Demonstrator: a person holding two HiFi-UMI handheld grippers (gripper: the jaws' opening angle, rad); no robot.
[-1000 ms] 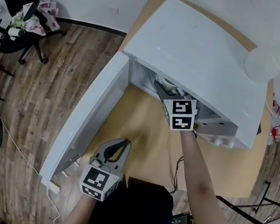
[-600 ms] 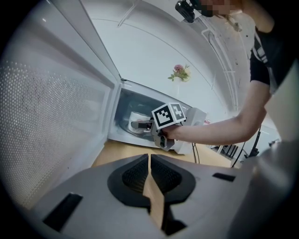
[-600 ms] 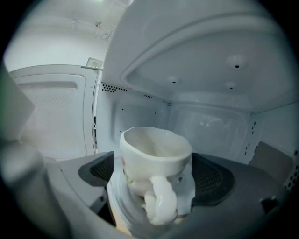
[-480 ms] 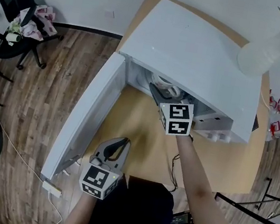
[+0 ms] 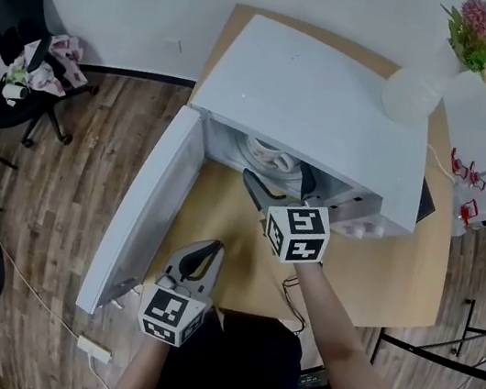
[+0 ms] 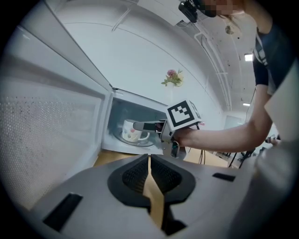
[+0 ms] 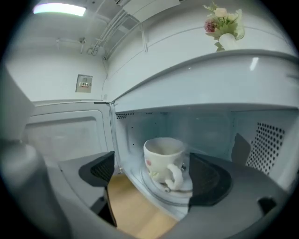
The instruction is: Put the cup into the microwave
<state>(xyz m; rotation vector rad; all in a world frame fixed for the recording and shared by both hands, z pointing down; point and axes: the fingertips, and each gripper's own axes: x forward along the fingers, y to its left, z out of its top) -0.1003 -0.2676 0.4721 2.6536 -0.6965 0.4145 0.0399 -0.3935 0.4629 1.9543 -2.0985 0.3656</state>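
A light wooden worktop (image 5: pixel 219 222) stands on a dark plank floor against a white wall. On it sits a white box-shaped microwave (image 5: pixel 316 99), with its white door (image 5: pixel 143 209) swung wide open to the left.

A white ceramic cup with a loop handle (image 7: pixel 163 161) stands upright on the round glass turntable (image 7: pixel 187 193) inside the microwave cavity, handle turned toward the opening.

The right gripper (image 5: pixel 279 186) is at the mouth of the cavity. Its fingers are spread wide, the cup shows between them, and neither pad presses on it.

The left gripper (image 6: pixel 148 161) hangs low over the worktop's near edge, well apart from the microwave, with its fingers pressed together at the tips and nothing between them.

A white vase of pink flowers (image 5: pixel 414 93) shows at the microwave's far right corner. A black office chair (image 5: pixel 33 12) stands on the floor to the left.
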